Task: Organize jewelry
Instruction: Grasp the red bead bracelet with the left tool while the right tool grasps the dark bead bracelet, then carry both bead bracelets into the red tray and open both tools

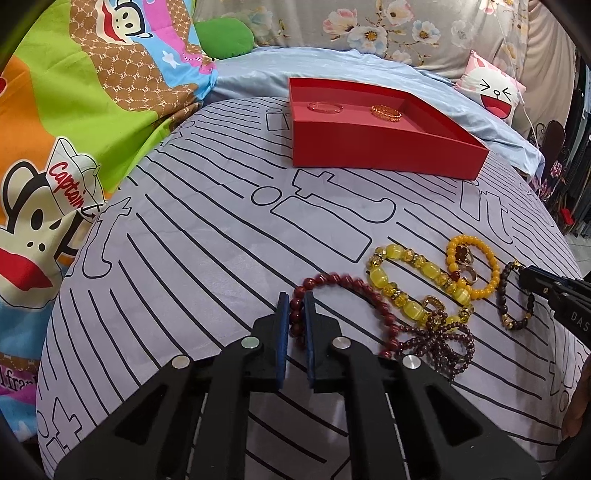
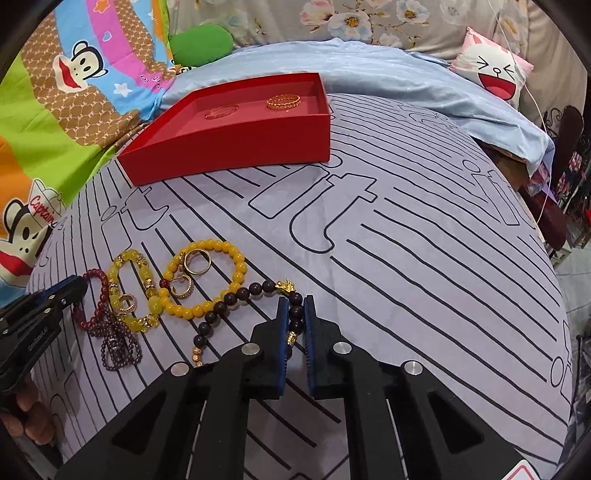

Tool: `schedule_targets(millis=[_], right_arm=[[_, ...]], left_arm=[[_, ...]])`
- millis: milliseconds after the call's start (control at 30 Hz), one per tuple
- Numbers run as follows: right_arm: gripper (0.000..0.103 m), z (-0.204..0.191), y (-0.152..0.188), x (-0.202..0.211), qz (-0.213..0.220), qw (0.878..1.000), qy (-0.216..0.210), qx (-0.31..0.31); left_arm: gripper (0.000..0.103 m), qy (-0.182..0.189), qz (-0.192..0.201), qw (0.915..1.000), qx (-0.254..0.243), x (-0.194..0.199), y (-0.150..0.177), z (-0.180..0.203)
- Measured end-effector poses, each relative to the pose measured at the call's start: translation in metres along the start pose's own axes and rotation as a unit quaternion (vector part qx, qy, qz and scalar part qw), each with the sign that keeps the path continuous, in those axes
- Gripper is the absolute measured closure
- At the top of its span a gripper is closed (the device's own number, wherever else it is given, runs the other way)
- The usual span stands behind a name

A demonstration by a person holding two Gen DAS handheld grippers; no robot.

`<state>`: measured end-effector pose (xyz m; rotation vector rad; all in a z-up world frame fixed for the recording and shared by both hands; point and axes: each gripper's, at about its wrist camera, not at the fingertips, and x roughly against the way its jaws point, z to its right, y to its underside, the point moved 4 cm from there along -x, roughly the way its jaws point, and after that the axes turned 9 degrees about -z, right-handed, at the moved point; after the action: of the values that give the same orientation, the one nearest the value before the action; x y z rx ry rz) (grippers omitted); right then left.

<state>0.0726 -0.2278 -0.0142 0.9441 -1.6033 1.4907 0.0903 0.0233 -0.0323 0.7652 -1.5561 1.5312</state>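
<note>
Jewelry is heaped near the front edge of the grey line-patterned bedspread (image 1: 229,229). The left gripper (image 1: 295,314) is clamped on the dark red bead bracelet (image 1: 354,291), the right gripper (image 2: 295,317) on the dark brown bead bracelet (image 2: 236,299). Both should be lifted slowly, clear of the tangle, toward the red cardboard tray (image 2: 236,144), where 2 rings are already placed.

bed: grey lined sheet (image 1: 221,258) | floral headboard (image 1: 369,26) | cartoon blanket (image 1: 55,110)

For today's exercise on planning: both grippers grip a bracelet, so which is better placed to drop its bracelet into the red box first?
Probably right gripper: its dark bracelet lies untangled; the left gripper's red bracelet overlaps others.
</note>
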Motion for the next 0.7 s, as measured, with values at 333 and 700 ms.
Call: schedule_targets(millis=[333, 700], right_arm=[[0.096, 0.004, -0.010, 0.029, 0.028, 0.999, -0.015, -0.007], [0.096, -0.009, -0.025, 0.051, 0.047, 0.998, -0.042, 0.005]], left_arm=[[0.096, 0.044, -0.008, 0.9989, 0.016, 0.014, 0.000, 0.002], [0.096, 0.084, 0.008, 0.9964, 0.008, 0.050, -0.016, 0.019]])
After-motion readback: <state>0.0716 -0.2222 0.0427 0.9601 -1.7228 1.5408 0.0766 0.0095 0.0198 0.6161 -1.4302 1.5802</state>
